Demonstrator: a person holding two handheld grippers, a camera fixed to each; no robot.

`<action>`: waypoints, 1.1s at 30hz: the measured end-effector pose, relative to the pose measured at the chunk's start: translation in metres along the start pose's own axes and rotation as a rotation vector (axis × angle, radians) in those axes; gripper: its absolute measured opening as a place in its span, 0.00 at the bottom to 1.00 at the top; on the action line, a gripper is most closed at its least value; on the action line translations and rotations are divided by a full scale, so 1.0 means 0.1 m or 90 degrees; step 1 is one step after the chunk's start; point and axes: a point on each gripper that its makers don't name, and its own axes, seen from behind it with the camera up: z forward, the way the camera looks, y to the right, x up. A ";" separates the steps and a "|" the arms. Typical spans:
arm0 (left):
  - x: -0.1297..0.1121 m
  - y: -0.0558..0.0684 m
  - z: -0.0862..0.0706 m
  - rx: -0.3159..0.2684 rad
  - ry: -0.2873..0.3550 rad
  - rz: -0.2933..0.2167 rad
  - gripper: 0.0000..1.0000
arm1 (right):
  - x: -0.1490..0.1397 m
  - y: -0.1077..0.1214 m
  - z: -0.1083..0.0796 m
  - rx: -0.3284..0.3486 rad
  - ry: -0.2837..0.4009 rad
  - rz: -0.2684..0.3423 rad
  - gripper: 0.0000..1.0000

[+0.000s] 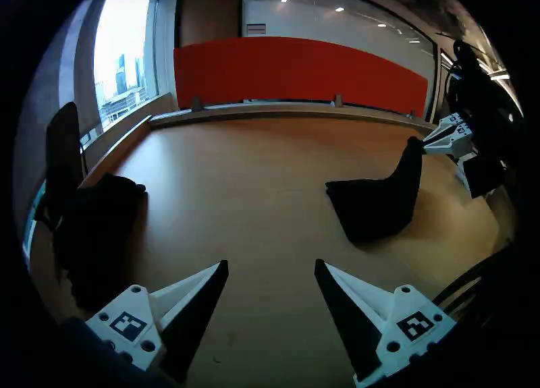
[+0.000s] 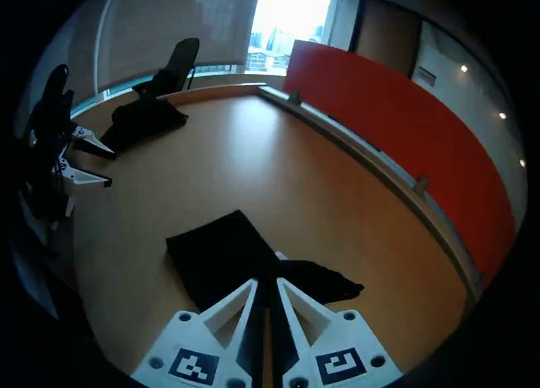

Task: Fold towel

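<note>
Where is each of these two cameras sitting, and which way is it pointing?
Left gripper view: rides on the left gripper, which is open, and faces across the wooden table toward the red partition; its own two fingers show below.
Right gripper view: rides on the right gripper, which pinches the black towel, and faces the window; its own fingers show below.
Shared: table, towel, partition, and the other gripper farther off.
</note>
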 end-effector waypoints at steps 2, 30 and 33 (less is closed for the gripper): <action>0.00 -0.01 -0.01 0.001 0.000 -0.001 0.95 | 0.04 -0.04 0.04 0.008 0.001 -0.005 0.03; -0.12 -0.18 -0.17 0.026 -0.007 -0.033 0.95 | 0.03 -1.01 0.83 0.144 -0.048 -0.022 0.04; -0.12 -0.18 -0.17 0.025 -0.007 -0.032 0.95 | 0.03 -1.01 0.83 0.144 -0.048 -0.020 0.06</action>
